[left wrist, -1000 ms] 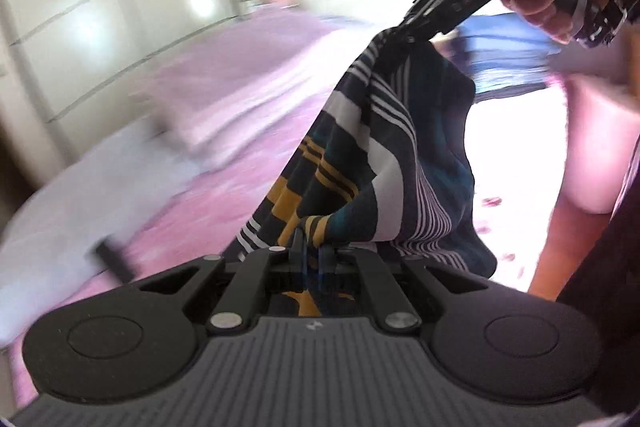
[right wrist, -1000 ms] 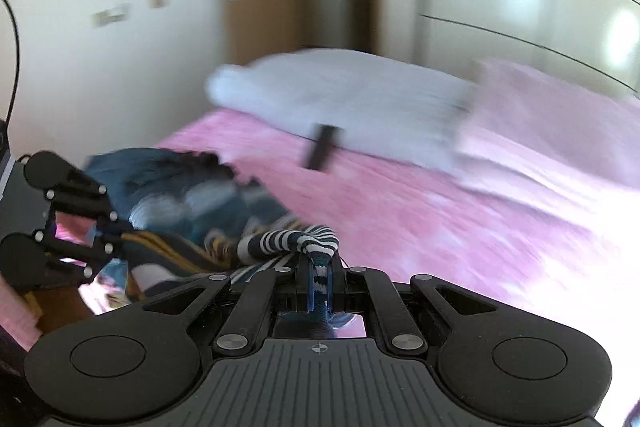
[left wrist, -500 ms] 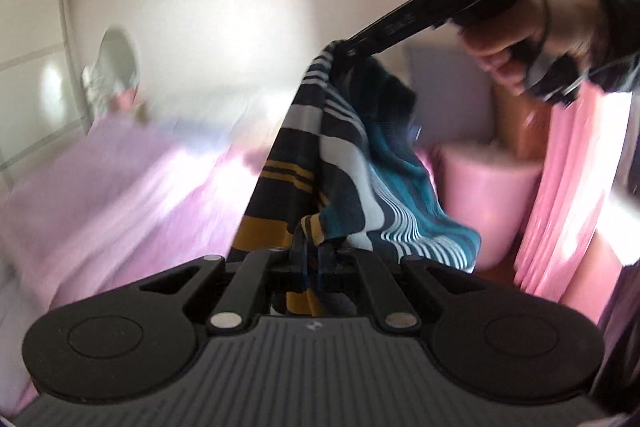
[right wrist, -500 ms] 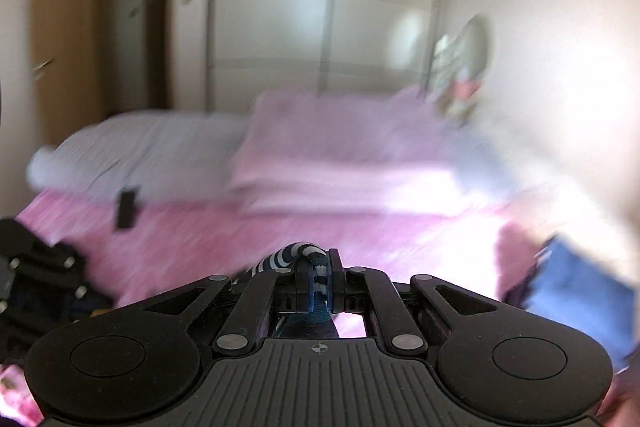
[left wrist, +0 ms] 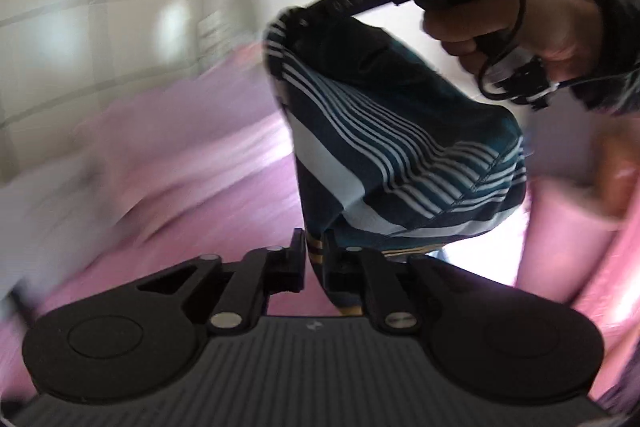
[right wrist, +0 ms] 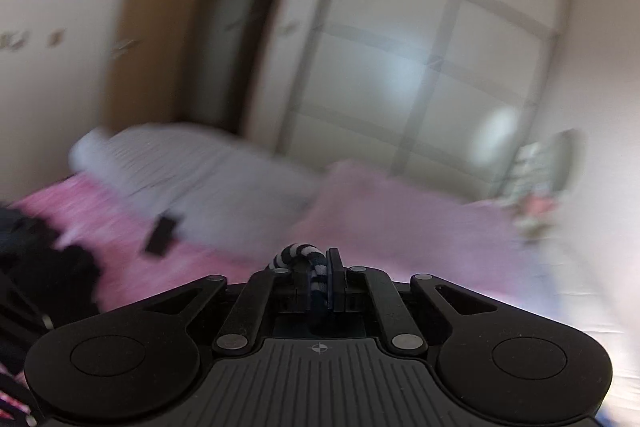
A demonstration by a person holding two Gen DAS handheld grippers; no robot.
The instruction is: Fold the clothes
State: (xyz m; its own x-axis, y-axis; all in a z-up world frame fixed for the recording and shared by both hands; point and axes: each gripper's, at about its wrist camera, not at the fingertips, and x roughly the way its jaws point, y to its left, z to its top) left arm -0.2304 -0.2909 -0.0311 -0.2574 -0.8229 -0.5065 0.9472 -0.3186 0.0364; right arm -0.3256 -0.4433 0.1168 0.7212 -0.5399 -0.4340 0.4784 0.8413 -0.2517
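Note:
A striped garment (left wrist: pixel 384 155), dark teal and navy with white and mustard bands, hangs in the air between my two grippers. My left gripper (left wrist: pixel 316 251) is shut on its lower edge. Up and to the right in the left wrist view, my right gripper (left wrist: pixel 288 23) is shut on the garment's upper corner, with a hand (left wrist: pixel 500 23) around its handle. In the right wrist view, a striped fold of the garment (right wrist: pixel 300 259) bulges from the shut right gripper (right wrist: pixel 316 267). The pink bed (right wrist: pixel 240 259) lies below.
A grey pillow (right wrist: pixel 192 175) and a pink pillow (right wrist: pixel 384 203) lie at the bed's head. A small dark flat object (right wrist: pixel 160 237) rests on the bed near the grey pillow. White wardrobe doors (right wrist: pixel 432 67) and a wooden door (right wrist: pixel 160 27) stand behind. Pink curtains (left wrist: pixel 600 247) hang at right.
Both grippers have swung with the garment held between them; the views have turned back toward the wardrobe and the bed. The garment stays gripped at both ends.

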